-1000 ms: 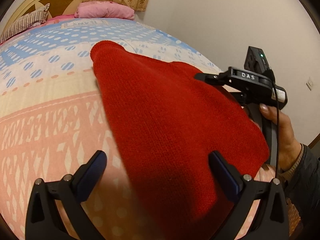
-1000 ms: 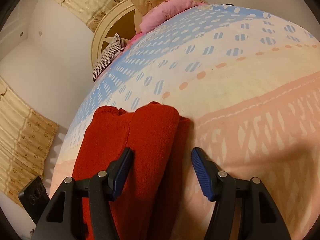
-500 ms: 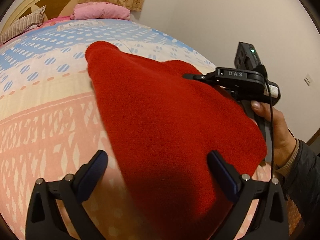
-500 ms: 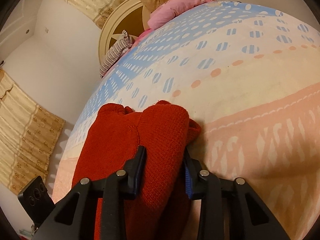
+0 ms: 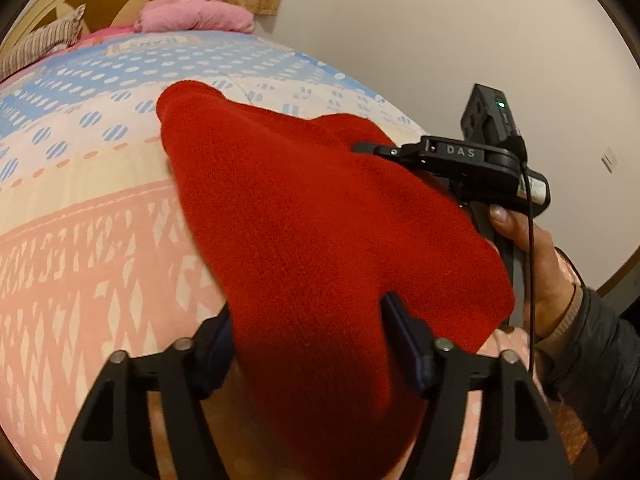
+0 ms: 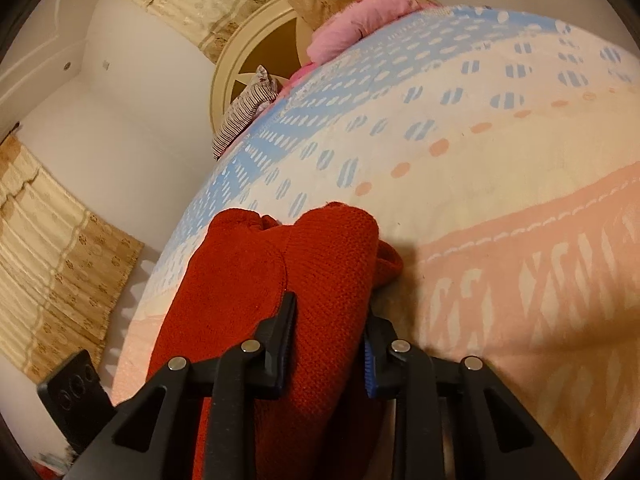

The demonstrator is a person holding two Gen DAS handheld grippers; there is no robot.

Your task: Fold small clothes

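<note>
A red knitted garment [image 5: 312, 232] lies on the patterned bedspread [image 5: 80, 208]. My left gripper [image 5: 316, 344] has its jaws closed in on the garment's near edge, cloth bunched between them. My right gripper [image 6: 328, 332] is shut on a folded edge of the same red garment [image 6: 240, 280]. The right gripper also shows in the left wrist view [image 5: 452, 160], held by a hand at the garment's right side.
A pink pillow [image 5: 196, 16] and a striped pillow [image 5: 36, 44] lie at the bed's head by a round wooden headboard [image 6: 256, 48]. Beige curtains [image 6: 56, 264] hang on the wall. The bed's edge runs close to the right of the garment.
The right gripper closed on the garment's folded edge. The left gripper's jaws narrowed from wide open onto the near edge of the garment.
</note>
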